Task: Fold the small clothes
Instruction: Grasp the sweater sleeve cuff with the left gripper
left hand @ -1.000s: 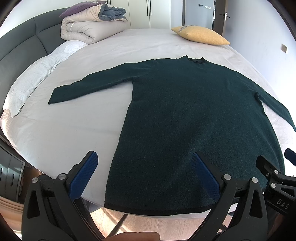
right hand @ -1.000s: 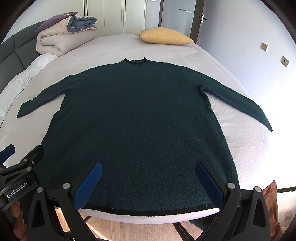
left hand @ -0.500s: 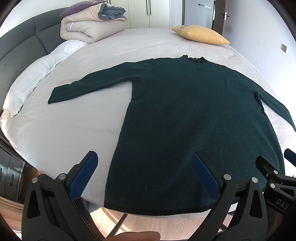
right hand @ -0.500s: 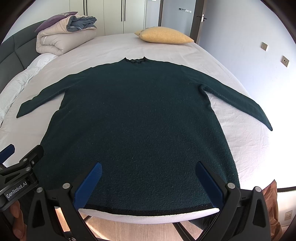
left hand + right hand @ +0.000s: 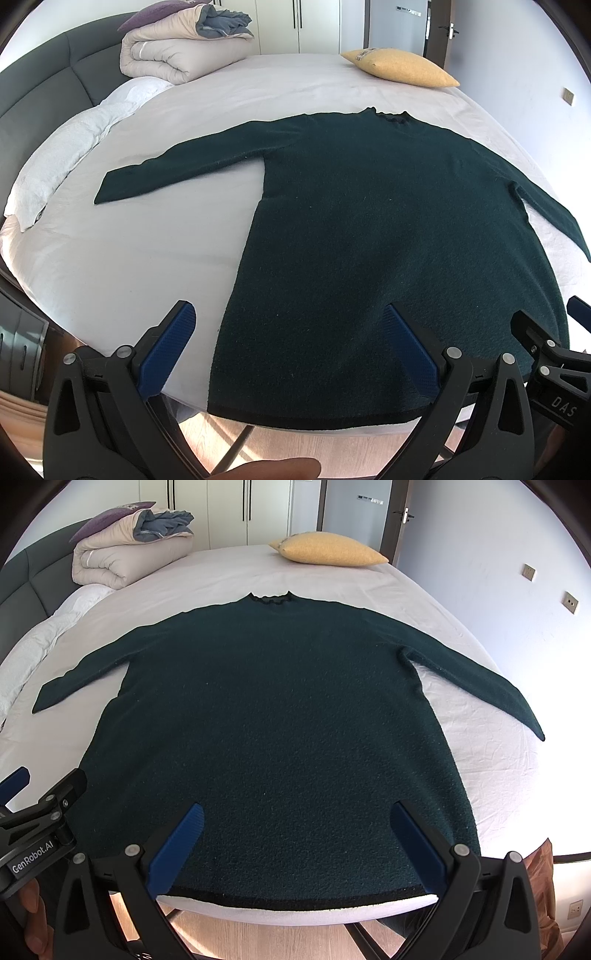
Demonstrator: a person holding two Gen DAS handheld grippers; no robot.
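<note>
Nearest to us, the left tool has its two blue-padded fingers spread wide and holds nothing; it hovers over the near left corner of the sweater's hem. The right tool is likewise wide open and empty, hovering above the hem further right, and each tool's black frame shows at the edge of the other's view. Below them we see a strip of pale wooden floor under the bed's near edge. The dark green sweater lies flat and face up on the bed, which is covered by a smooth white sheet; the black-trimmed hem runs along the near edge of the mattress, and the collar points away from us. Both sleeves are stretched outward and slant toward us, the left sleeve on bare sheet, the right sleeve reaching toward the bed's right side. Further off, a white pillow sits by the grey padded headboard on the left, with a folded beige duvet beyond it. A yellow cushion rests at the far end of the bed. Behind stand white wardrobe doors and a grey door. Compared with a second earlier, neither the tools nor the sweater have moved.
</note>
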